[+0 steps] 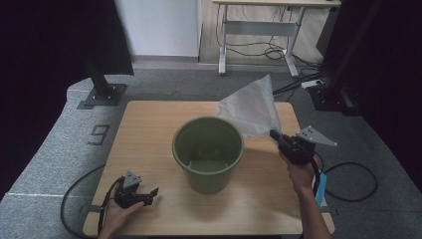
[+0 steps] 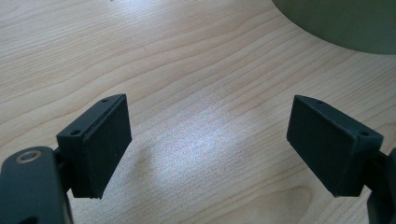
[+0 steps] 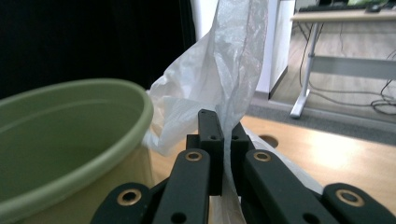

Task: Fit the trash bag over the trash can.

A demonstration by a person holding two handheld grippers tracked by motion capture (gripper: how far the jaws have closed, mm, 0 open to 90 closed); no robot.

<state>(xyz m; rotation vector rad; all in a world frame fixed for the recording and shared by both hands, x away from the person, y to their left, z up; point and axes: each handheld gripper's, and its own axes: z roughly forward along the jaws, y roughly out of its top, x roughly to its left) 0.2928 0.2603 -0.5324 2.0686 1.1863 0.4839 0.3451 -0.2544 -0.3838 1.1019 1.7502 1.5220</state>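
Two black jaws of the right gripper are clamped flat on a thin translucent white plastic bag, held up beside the round green plastic bin at the wooden table's middle, toward its right edge. Lining looks barely begun; next the bag mouth must spread over the rim. Near the front-left corner, the left gripper rests wide open and empty, as its own view confirms.
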